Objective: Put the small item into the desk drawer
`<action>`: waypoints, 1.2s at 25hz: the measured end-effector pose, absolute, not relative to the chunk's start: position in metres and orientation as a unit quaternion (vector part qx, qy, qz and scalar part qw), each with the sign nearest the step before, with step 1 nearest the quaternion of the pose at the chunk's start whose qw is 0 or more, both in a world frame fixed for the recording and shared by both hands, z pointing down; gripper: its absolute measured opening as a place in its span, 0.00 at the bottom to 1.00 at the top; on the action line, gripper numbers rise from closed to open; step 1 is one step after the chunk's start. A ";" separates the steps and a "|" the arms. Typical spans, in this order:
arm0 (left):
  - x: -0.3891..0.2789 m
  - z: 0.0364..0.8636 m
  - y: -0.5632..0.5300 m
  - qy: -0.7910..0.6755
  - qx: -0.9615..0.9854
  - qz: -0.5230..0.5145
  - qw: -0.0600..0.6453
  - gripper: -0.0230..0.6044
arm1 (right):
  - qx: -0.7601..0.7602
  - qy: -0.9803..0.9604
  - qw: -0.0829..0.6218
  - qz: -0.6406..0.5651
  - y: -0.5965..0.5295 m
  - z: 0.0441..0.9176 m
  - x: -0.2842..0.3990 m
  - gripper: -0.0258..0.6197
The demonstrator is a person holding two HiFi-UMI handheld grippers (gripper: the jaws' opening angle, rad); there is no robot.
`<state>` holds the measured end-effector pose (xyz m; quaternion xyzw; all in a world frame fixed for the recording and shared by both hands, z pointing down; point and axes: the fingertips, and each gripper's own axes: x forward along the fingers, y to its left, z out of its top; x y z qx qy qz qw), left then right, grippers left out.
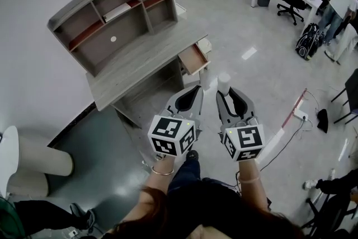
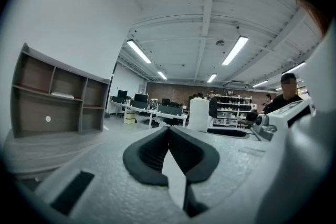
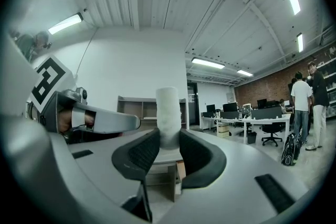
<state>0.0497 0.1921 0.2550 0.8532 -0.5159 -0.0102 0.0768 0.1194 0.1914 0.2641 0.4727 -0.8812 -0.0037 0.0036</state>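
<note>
1. nearest to us, the left gripper [image 2: 169,132] has its black ribbed pads closed together and carries nothing.
2. just to its right, the right gripper [image 3: 168,139] is closed around the small item [image 3: 168,110], a white upright cylinder. the pads press its lower part and the top stands free above them.
3. its surface looks matte and a little rough, like foam or rolled paper, so we judge it light and somewhat soft. a gentle hold on the round side should be enough, and a harder squeeze may dent it.
4. farther, the drawer [image 1: 193,59] stands open at the right end of the desk [image 1: 140,61], showing a reddish-brown inside.
5. the desk has a grey wood-grain top, and a hutch [image 1: 112,8] of open shelves stands on it by the white wall.
</note>
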 end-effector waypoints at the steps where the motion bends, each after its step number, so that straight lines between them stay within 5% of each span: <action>1: 0.047 0.256 0.186 -0.515 0.854 -0.010 0.077 0.06 | 0.474 -0.881 0.005 -0.003 0.186 0.265 0.117 0.22; 30: -0.047 0.261 0.030 -0.471 0.878 -0.016 0.082 0.06 | 0.526 -0.850 0.016 -0.002 0.032 0.264 0.025 0.22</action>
